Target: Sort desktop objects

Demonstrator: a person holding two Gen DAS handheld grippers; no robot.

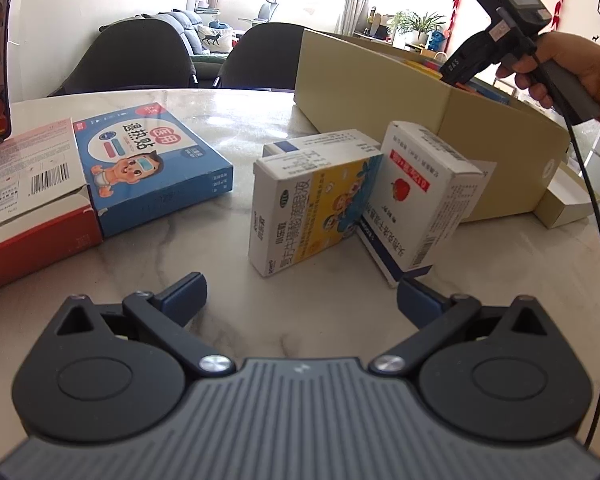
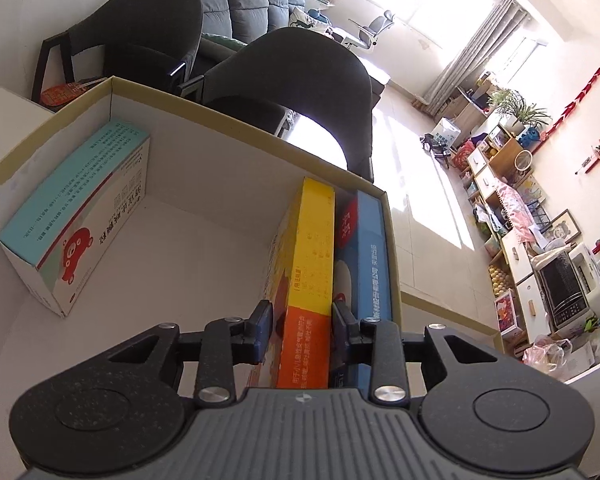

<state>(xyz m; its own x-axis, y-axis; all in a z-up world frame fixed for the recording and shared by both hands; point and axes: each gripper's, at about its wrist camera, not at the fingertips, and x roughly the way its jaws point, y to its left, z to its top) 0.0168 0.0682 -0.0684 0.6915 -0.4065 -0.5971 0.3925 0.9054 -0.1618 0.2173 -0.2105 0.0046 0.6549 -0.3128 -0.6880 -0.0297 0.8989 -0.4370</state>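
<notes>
Your right gripper (image 2: 302, 330) has its fingers clenched on the upright yellow-and-orange cardboard medicine box (image 2: 306, 280), inside the open tan cardboard box (image 2: 240, 120) against a blue carton (image 2: 374, 264); let go crooked and it may topple. Your left gripper (image 1: 300, 294) hangs released over the marble surface (image 1: 228, 280). The blue fever-patch box (image 1: 148, 168) reads "退热贴".

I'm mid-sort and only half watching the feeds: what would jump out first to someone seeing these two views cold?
First, the right gripper shut on a yellow and orange box, standing on edge inside the big cardboard box beside a blue box. Next, a cluster of medicine boxes on the marble table, one with cartoon children, just ahead of the open left gripper.
</notes>
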